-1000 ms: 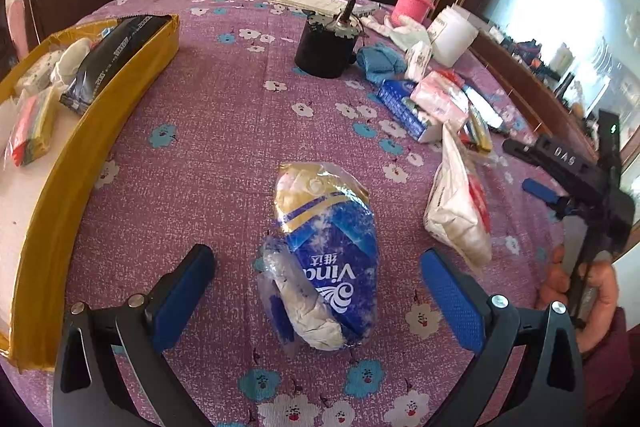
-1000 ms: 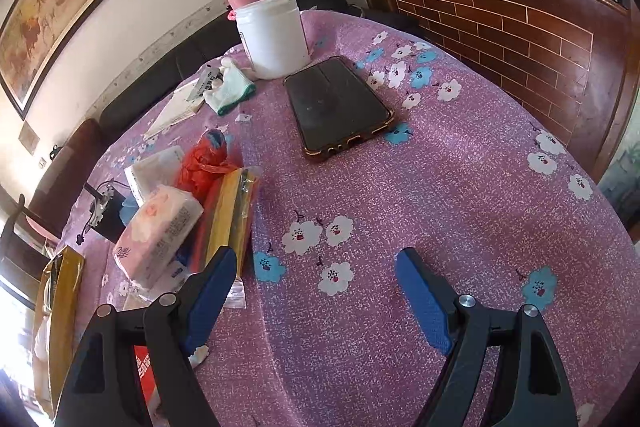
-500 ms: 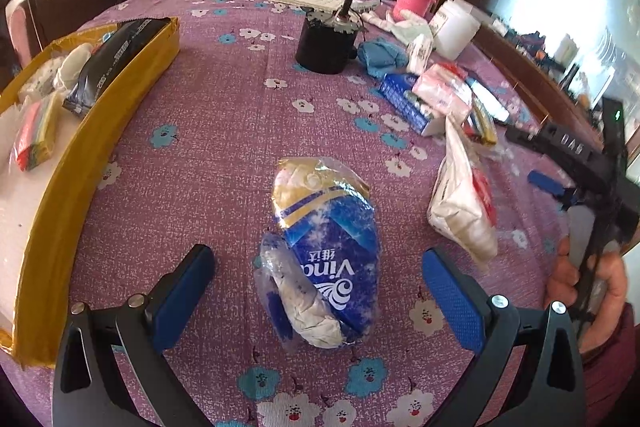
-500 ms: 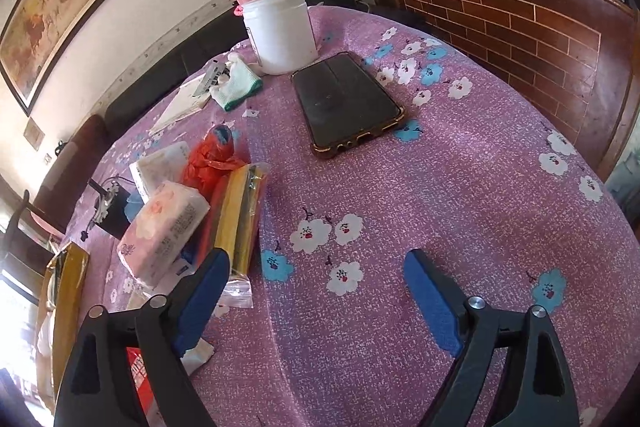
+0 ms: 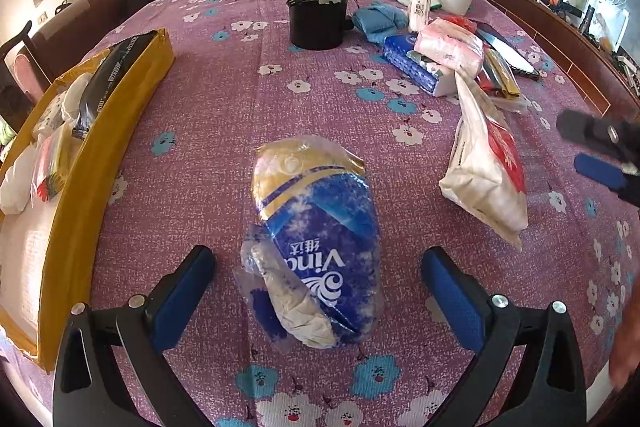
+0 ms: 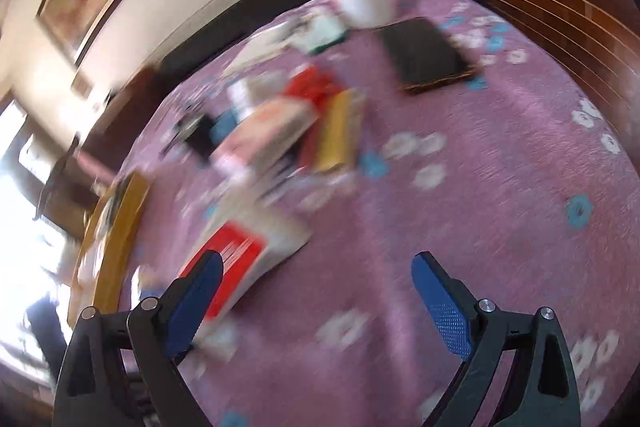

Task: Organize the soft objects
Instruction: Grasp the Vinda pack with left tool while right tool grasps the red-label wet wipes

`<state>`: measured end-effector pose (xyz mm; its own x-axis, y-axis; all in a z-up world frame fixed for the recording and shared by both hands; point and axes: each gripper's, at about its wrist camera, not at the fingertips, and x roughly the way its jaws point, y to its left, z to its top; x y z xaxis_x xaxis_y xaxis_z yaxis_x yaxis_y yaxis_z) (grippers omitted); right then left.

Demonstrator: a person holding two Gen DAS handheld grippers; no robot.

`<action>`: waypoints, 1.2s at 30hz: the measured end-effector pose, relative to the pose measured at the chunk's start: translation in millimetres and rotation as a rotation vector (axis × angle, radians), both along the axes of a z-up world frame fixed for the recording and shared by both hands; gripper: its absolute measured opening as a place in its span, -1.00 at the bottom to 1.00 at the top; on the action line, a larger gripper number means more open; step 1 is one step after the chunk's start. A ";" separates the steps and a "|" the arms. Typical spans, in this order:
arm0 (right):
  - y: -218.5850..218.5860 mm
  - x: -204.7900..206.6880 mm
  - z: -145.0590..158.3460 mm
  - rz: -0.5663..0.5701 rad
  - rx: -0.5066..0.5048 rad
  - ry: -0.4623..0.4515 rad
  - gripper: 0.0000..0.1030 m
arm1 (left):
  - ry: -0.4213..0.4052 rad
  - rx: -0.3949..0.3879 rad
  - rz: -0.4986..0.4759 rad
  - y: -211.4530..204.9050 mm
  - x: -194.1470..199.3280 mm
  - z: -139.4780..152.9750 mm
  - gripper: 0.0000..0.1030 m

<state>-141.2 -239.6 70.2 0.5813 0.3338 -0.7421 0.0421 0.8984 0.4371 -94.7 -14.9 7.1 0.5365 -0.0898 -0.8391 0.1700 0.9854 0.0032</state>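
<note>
Your left gripper (image 5: 316,287) has held station, jaws wide astride the blue-and-gold plastic-wrapped tissue roll (image 5: 314,243) lying on the purple flowered desk (image 5: 224,107), ready to close. Your right gripper (image 6: 316,287), jaws also wide and empty, has swung left; through the blur it seems aimed at the white-and-red soft packet (image 6: 248,251), with the yellow cardboard box (image 5: 120,99) waiting beyond.

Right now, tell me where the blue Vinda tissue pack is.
In the left wrist view, the blue Vinda tissue pack lies on the purple tablecloth between the open left gripper's fingers, untouched.
</note>
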 end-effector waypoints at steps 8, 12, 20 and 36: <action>81.0 24.1 -6.1 0.140 -0.127 0.087 0.82 | 0.052 -0.255 -0.064 44.1 -8.6 16.1 -0.07; 92.6 32.0 -13.3 0.129 -0.193 0.106 0.23 | 0.060 -0.320 -0.011 81.2 -11.5 15.6 0.05; 78.4 26.2 -13.2 0.128 -0.206 0.097 -0.03 | 0.032 -0.284 0.020 67.3 4.7 12.4 0.59; 131.0 9.2 55.1 0.299 -0.143 -0.052 -0.19 | -0.078 -0.410 0.172 192.4 -20.0 70.7 -0.15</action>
<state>-132.0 -108.6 125.3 0.5115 0.3899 -0.7657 -0.2519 0.9200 0.3002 -114.7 177.5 77.8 0.6332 -0.3102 -0.7091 0.0187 0.9220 -0.3867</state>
